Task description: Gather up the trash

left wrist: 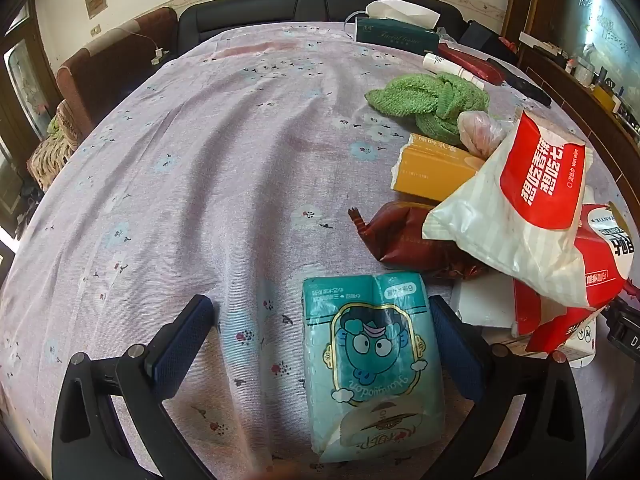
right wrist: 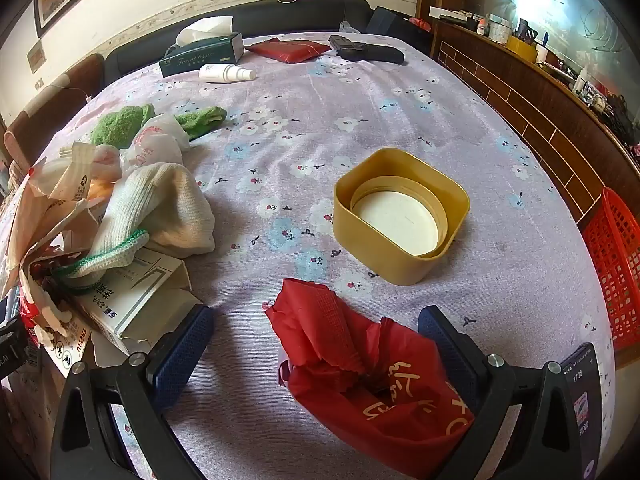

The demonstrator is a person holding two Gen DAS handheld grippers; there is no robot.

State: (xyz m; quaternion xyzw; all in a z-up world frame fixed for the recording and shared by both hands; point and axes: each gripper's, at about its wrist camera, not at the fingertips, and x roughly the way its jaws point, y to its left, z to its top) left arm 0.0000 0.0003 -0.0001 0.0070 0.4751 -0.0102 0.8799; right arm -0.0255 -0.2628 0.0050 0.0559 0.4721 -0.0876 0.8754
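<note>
Trash pile (left wrist: 508,208) crowds tissue pack (left wrist: 372,368); yellow tub (right wrist: 400,216) behind red bag (right wrist: 372,380).

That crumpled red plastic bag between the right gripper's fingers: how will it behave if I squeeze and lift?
The crumpled red plastic bag looks thin and creased, so it will probably collapse under the pads. Likely light and floppy, its loose top drooping. The glossy film may slip.

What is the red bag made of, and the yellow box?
The red bag looks like thin, crinkly plastic: it creases sharply and has ragged edges. The yellow box looks like hard, smooth, matte plastic, judging by its stiff, even walls.
</note>
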